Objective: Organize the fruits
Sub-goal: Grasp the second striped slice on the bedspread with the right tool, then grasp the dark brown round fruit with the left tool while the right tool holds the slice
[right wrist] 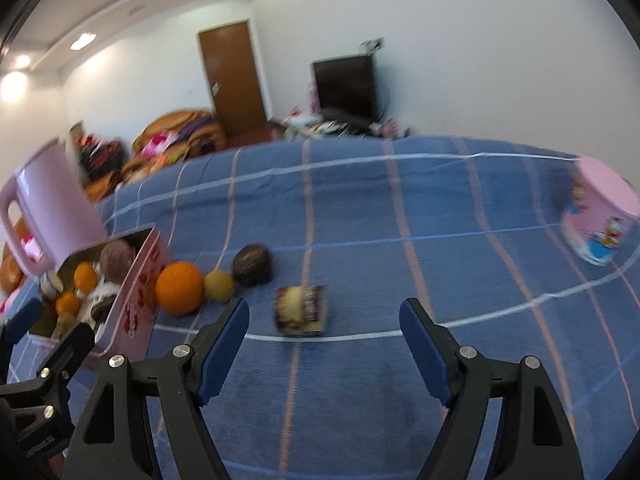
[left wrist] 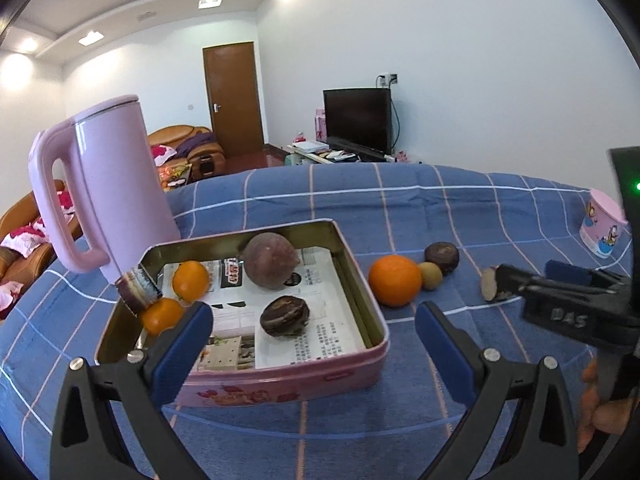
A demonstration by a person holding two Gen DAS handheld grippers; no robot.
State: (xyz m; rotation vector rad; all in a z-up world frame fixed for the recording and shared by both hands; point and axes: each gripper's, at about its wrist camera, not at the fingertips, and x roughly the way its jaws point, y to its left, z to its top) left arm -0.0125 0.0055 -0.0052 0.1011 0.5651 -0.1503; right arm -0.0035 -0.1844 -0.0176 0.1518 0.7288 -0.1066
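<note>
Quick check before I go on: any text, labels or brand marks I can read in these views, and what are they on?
"DAS": raised letters on the right gripper body, partly hidden, so possibly incomplete.
Printed paper lining the tin: Chinese text, too small to read.
Red-and-white label in the tin: characters too blurred to read.
Pink cup: cartoon figures only, no legible words.
Left gripper body, right wrist view: embossed mark, unreadable.
</note>
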